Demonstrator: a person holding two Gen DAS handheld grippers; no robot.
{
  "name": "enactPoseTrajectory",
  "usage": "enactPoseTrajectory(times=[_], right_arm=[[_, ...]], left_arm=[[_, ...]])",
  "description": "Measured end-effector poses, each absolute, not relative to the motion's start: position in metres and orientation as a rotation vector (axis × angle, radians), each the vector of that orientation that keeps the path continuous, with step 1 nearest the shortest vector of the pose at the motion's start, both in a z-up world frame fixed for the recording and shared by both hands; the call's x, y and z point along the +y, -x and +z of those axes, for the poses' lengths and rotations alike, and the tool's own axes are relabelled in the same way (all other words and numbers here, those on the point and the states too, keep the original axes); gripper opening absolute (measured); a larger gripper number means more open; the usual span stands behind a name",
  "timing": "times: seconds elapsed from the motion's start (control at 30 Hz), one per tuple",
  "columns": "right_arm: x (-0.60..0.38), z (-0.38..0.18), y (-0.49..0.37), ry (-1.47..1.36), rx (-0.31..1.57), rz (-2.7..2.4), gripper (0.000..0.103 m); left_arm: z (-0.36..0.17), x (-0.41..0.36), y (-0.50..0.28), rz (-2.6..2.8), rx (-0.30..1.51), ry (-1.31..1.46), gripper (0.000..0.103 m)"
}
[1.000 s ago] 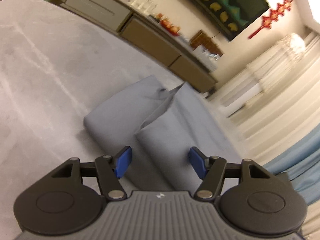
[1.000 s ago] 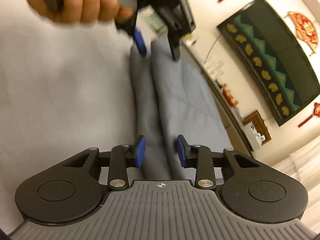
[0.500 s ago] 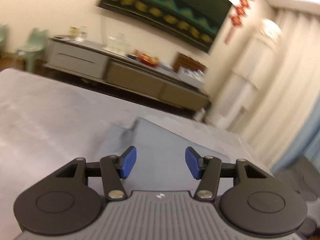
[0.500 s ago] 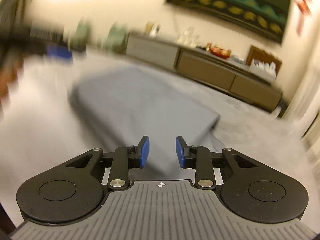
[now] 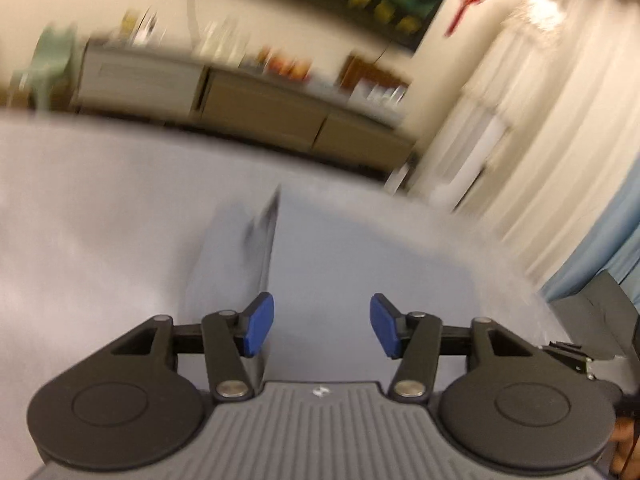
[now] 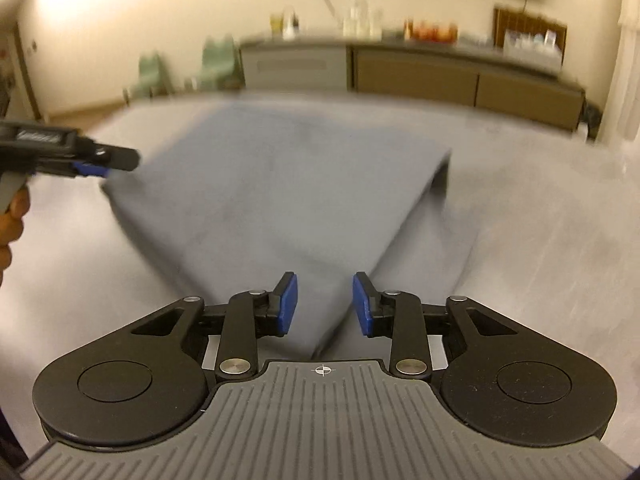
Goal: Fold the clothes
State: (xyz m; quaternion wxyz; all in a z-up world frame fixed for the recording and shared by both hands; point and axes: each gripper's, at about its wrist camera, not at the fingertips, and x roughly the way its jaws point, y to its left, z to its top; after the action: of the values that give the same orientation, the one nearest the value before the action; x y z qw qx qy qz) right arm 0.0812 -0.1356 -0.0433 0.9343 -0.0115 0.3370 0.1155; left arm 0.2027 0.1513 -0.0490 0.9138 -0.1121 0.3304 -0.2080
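We see a folded grey garment (image 6: 288, 192) lying flat on a pale grey surface (image 6: 540, 220). In the right wrist view it takes the middle of the surface, and one folded edge on its right side stands a little above the layer under it. Both views are blurred.

The right claw (image 6: 325, 306) hangs above the near corner of the garment. Its jaws are opening, and the blue pads (image 6: 289, 300) do not press on the cloth; nothing is between them.

The left claw (image 5: 322, 330) is above the same garment (image 5: 352, 264), over its other end. Its blue pads stand moderately apart and hold nothing. In the right wrist view this left claw (image 6: 100, 164) appears at the left edge, just beside the far left corner of the garment, with a hand (image 6: 12, 220) on its grip; we cannot tell whether it touches the cloth.

Behind the surface a long low cabinet (image 6: 420, 72) stands along the wall, with small things on top, too blurred to name.
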Motion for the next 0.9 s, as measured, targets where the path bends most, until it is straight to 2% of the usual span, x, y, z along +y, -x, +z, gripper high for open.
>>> enactPoseTrajectory(times=[0.13, 0.23, 0.3, 0.33, 0.37, 0.6, 0.63, 0.67, 0.7, 0.73, 0.77, 0.8, 0.83, 0.87, 0.9], right_arm=[[-0.140, -0.026, -0.128, 0.067, 0.624, 0.196, 0.040], [-0.152, -0.032, -0.148, 0.051, 0.614, 0.185, 0.041], [-0.164, -0.036, -0.157, 0.024, 0.613, 0.182, 0.054], [-0.170, -0.038, -0.162, 0.010, 0.613, 0.181, 0.068], [-0.178, -0.041, -0.166, -0.004, 0.615, 0.182, 0.075], [-0.258, -0.080, -0.191, -0.339, 0.756, 0.257, 0.074], [-0.261, -0.083, -0.191, -0.370, 0.757, 0.252, 0.071], [-0.261, -0.086, -0.189, -0.376, 0.762, 0.233, 0.070], [-0.260, -0.091, -0.187, -0.392, 0.776, 0.221, 0.070], [-0.259, -0.095, -0.186, -0.409, 0.787, 0.212, 0.064], [-0.257, -0.101, -0.185, -0.428, 0.789, 0.214, 0.044], [-0.254, -0.105, -0.184, -0.439, 0.787, 0.212, 0.042], [-0.250, -0.106, -0.183, -0.423, 0.773, 0.201, 0.034], [-0.248, -0.106, -0.184, -0.396, 0.771, 0.187, 0.015], [-0.246, -0.106, -0.185, -0.360, 0.772, 0.159, 0.011]], left_arm=[[-0.063, 0.153, -0.295, -0.371, 0.791, 0.199, 0.054], [-0.092, 0.171, -0.346, -0.348, 0.881, 0.365, 0.052], [-0.102, 0.185, -0.353, -0.353, 0.875, 0.418, 0.056], [-0.106, 0.192, -0.353, -0.346, 0.865, 0.392, 0.060], [-0.111, 0.198, -0.356, -0.337, 0.865, 0.365, 0.066], [-0.138, 0.191, -0.382, -0.478, 0.934, 0.398, 0.063], [-0.140, 0.185, -0.385, -0.504, 0.933, 0.395, 0.062], [-0.144, 0.182, -0.387, -0.514, 0.934, 0.398, 0.052], [-0.150, 0.179, -0.390, -0.511, 0.939, 0.409, 0.038], [-0.154, 0.178, -0.390, -0.503, 0.938, 0.425, 0.035], [-0.157, 0.179, -0.389, -0.486, 0.929, 0.446, 0.028], [-0.159, 0.182, -0.387, -0.465, 0.919, 0.467, 0.025], [-0.162, 0.188, -0.385, -0.442, 0.911, 0.502, 0.023], [-0.166, 0.196, -0.381, -0.416, 0.905, 0.549, 0.021], [-0.171, 0.206, -0.380, -0.394, 0.899, 0.599, 0.020]])
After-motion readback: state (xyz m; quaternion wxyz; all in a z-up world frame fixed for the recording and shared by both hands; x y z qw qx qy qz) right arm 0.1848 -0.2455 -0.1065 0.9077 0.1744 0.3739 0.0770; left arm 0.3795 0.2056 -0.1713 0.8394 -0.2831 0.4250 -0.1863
